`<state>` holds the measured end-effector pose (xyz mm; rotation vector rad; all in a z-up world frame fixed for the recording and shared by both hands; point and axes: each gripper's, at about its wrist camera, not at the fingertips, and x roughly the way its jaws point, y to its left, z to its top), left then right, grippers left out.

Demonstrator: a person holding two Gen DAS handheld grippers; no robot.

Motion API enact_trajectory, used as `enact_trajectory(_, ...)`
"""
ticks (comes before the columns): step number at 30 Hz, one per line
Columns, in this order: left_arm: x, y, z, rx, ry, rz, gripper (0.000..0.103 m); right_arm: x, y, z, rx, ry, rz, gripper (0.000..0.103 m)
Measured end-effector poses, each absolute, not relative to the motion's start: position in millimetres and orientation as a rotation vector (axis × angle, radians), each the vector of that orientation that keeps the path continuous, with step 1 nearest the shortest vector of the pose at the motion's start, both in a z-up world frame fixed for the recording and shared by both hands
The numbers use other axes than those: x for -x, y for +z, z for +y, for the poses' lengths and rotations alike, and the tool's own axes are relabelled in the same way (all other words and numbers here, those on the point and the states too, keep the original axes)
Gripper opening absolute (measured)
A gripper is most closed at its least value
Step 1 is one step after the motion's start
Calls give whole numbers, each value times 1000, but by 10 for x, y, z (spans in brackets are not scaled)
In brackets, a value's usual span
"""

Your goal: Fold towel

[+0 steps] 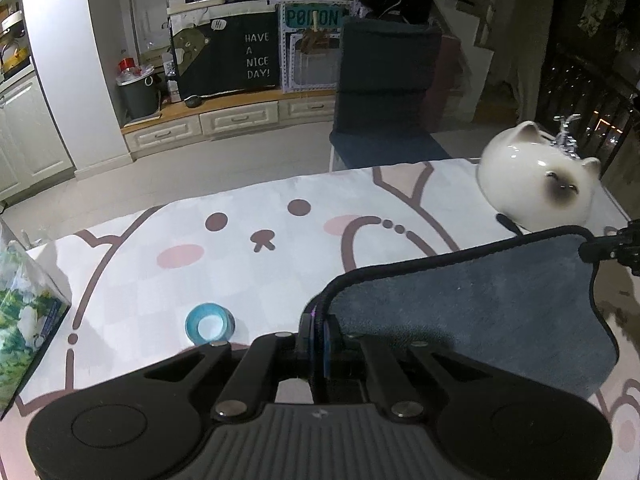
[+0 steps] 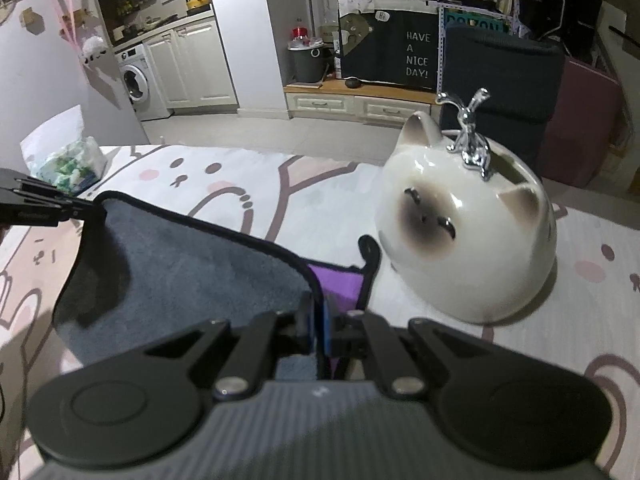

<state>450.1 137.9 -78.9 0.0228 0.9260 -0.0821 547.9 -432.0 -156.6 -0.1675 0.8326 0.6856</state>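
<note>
A grey towel (image 1: 472,300) with a dark sewn edge hangs lifted over the table, stretched between my two grippers. My left gripper (image 1: 318,336) is shut on the towel's left corner. My right gripper (image 2: 318,320) is shut on the other corner; it shows at the right edge of the left wrist view (image 1: 608,246). In the right wrist view the towel (image 2: 180,264) shows a purple underside (image 2: 340,284), and the left gripper (image 2: 48,208) holds its far corner.
A white ceramic cat jar (image 2: 468,236) with a silver figure on top stands close to the towel's right side. A blue tape roll (image 1: 209,325) and a tissue pack (image 1: 24,320) lie on the bear-print tablecloth (image 1: 240,240). A dark chair (image 1: 384,92) stands behind the table.
</note>
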Motion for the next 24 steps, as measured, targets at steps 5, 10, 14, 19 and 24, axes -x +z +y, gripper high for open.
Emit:
enact_trajectory(5,-4661,-841,1351,-55,-59,927,5,-5651,-1588,-4207,160,670,839,5)
enact_trajectory(10,-4743,-923,1328,-54,-59,933,8,-5725,-1697,-4143,158,643,852,10)
enact_trajectory(14,-4729,-1003,1321,-35,-39,941,46,-5718,-1792,-4121,122,629,863,80)
enact_trajectory(19,-4618,-1037,1276,-46,-7,939,93,-5569,-1849,-4067,134,637,853,102)
enact_trajectory(24,-4507,-1017,1246,-23,26,945,103,-5413,-1865,-4028,116,633,861,103)
